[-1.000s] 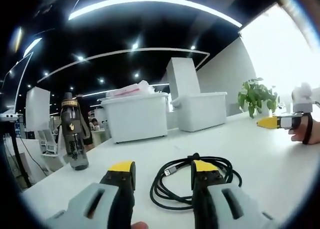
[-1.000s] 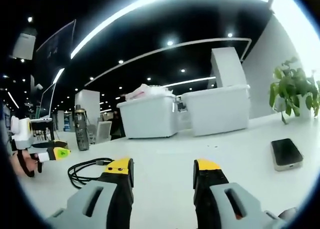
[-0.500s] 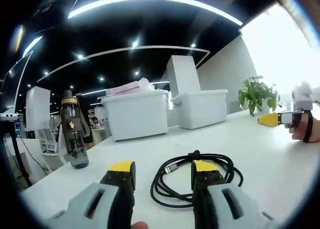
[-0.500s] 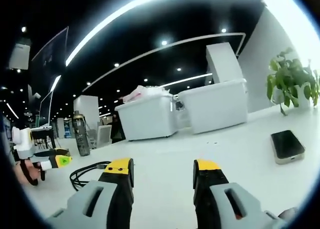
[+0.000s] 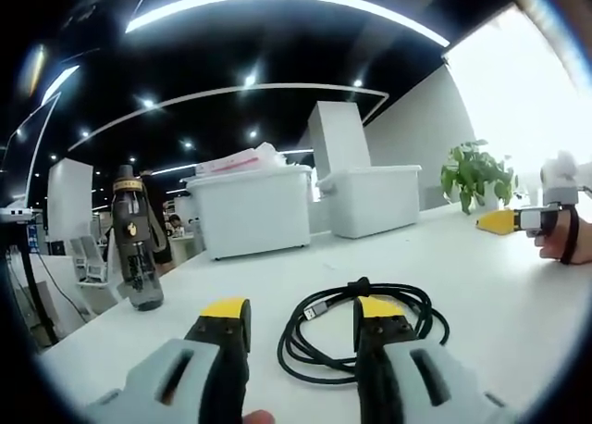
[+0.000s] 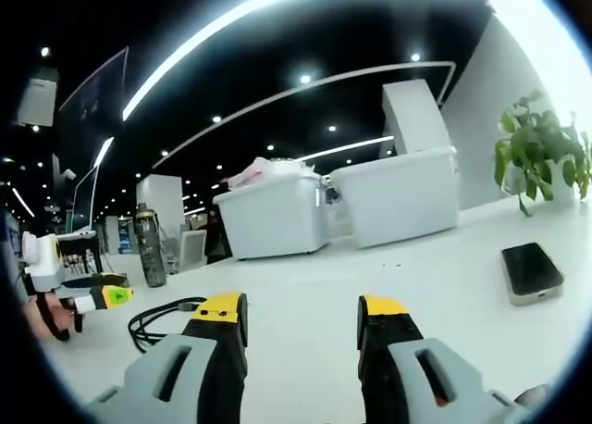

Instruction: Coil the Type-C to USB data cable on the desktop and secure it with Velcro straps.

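At the far left of the left gripper view, a dark water bottle [image 5: 135, 248] stands upright on the white desktop [image 5: 499, 294]. Further right, the left gripper [image 5: 302, 315] rises from the bottom edge, level and pointing across the desk, its yellow-tipped jaws spread apart with nothing between them. The black data cable [image 5: 365, 331] lies in a loose coil on the desktop just ahead; the right-hand jaw covers part of the coil, and one plug end sticks up near the gap between the jaws. I cannot tell whether that jaw touches the cable. Behind stand two white storage bins [image 5: 252, 211], then a potted plant [image 5: 474, 179]. At the right edge the other gripper reaches in with its yellow tip, a hand [image 5: 562, 243] wrapped round it, well apart from the cable.

In the right gripper view, again from the left: the left gripper comes in low at the edge, held by a hand [image 6: 42, 315], with the cable [image 6: 157, 320] beside it on the desk. The bottle [image 6: 150, 245] stands behind. The right gripper [image 6: 302, 317] rises from the bottom, level, its jaws set wide and holding nothing, over bare desktop. This view also shows a dark phone [image 6: 530, 271] lying flat at the right, near the plant [image 6: 541, 160]. The cable's full coil and plug are clear from the left gripper's camera, while from here it is small and partly hidden by the left-hand jaw.
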A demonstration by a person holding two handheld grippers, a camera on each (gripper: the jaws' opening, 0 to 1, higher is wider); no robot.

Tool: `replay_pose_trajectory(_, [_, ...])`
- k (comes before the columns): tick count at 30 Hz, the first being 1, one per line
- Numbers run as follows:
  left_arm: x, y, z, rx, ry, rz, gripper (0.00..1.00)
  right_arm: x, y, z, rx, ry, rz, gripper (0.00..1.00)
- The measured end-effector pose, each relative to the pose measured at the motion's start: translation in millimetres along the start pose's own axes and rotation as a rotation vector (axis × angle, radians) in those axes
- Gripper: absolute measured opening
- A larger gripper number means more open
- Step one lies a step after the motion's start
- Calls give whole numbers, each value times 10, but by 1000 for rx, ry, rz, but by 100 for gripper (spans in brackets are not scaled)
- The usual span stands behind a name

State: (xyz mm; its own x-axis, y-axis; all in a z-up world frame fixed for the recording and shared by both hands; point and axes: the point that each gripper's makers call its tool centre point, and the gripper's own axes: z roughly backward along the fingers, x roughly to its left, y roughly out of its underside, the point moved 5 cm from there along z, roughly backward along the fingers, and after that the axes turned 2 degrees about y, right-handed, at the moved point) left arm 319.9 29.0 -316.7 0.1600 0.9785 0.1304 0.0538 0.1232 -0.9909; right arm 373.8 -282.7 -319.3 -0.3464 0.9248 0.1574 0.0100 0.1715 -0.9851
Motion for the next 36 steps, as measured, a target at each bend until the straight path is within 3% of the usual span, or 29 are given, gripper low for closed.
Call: replay_pose_trajectory(36, [-3,6,-10,9,6,2,46,22,7,19,1,-5,15,47])
